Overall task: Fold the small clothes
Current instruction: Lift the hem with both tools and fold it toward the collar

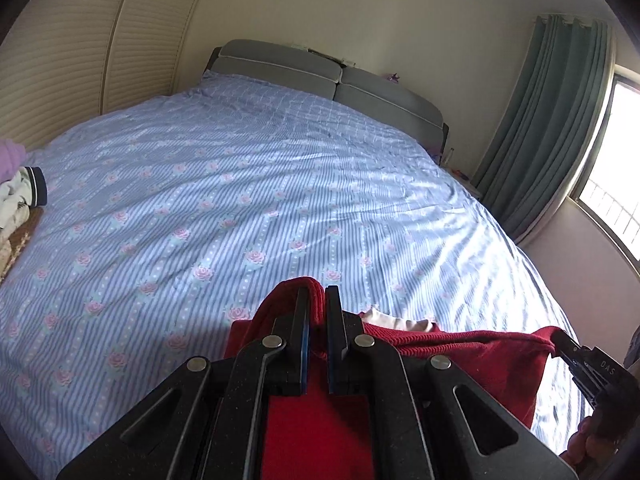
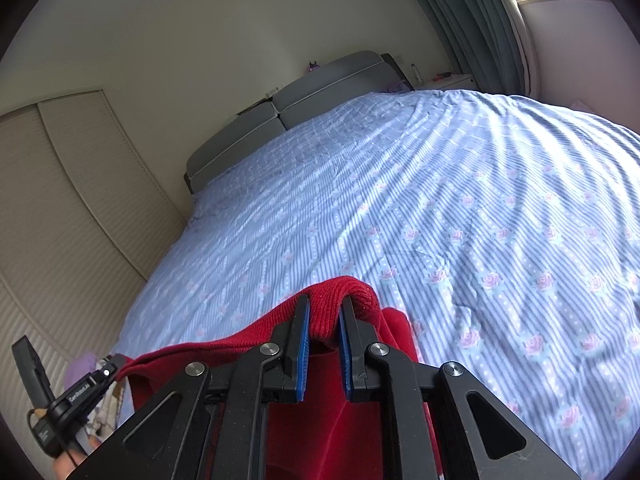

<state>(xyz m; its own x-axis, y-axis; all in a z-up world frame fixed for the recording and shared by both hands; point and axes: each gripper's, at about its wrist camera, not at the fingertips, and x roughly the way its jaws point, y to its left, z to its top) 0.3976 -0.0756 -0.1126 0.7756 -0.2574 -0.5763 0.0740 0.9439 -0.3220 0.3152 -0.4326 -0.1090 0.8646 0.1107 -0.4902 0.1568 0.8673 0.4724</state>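
Red knit sweater [image 1: 460, 356] hangs stretched between both grippers, held up over the near edge of the bed [image 1: 280, 184], its top edge running left to right as the long axis, body drooping below toward the person. Left gripper [image 1: 316, 312] is nearly closed, pinching a bunched ribbed corner; right gripper [image 2: 324, 320] is likewise narrow, clamped on the opposite corner. Each holds one end, so neither is nearer. Likely next: lay it flat on the striped floral sheet ahead. Pile of other clothes [image 1: 20, 196] sits at the bed's left edge; green curtain [image 1: 552, 120] hangs on the right.
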